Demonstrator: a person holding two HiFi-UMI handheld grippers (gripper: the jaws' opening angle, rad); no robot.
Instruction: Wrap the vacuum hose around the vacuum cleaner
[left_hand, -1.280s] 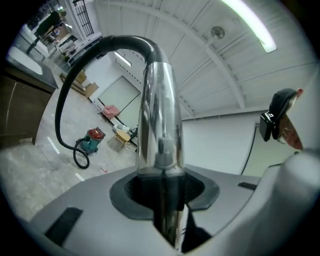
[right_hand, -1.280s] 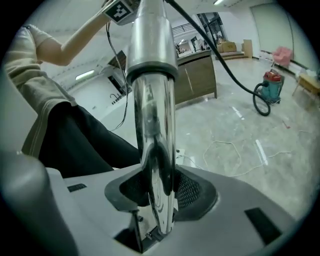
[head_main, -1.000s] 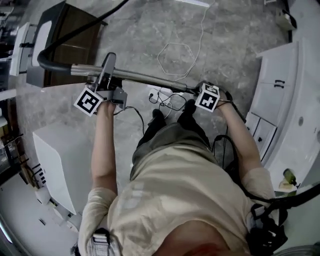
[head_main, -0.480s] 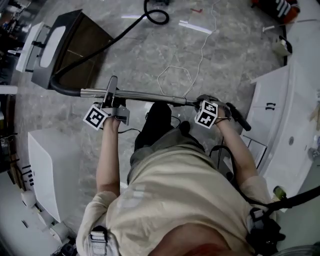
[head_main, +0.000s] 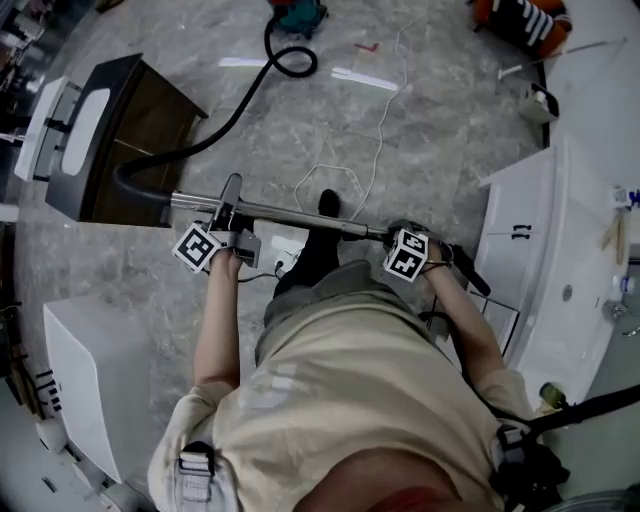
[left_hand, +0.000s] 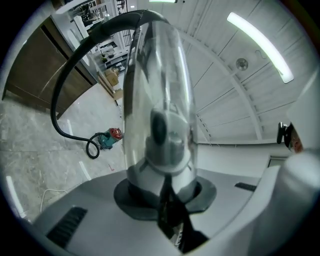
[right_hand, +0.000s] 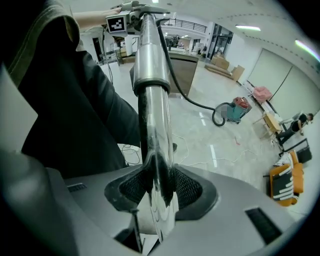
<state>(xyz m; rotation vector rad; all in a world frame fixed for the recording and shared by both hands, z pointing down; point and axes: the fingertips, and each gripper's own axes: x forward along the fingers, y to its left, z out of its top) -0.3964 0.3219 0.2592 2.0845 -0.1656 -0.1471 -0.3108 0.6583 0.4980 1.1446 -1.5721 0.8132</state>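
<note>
I hold a metal vacuum wand (head_main: 300, 215) level across my front. My left gripper (head_main: 226, 210) is shut on its left part, near the black hose (head_main: 215, 125). My right gripper (head_main: 396, 234) is shut on its right end by the black handle (head_main: 470, 272). In the left gripper view the wand (left_hand: 157, 90) rises from my left gripper (left_hand: 162, 170), with its jaws tight on it. The pads (right_hand: 187, 187) in the right gripper view press the wand (right_hand: 152, 100). The hose runs across the floor in a loop to the teal vacuum cleaner (head_main: 297, 12), also seen as vacuum cleaner (right_hand: 235, 110).
A dark cabinet (head_main: 130, 130) stands at the left and a white box (head_main: 85, 370) below it. A white counter (head_main: 560, 220) lines the right side. A thin white cable (head_main: 345, 172) and a power strip (head_main: 285, 262) lie on the floor by my feet.
The person has stepped forward with the wand held between both grippers. The hose loop and the vacuum cleaner have come into view at the top.
</note>
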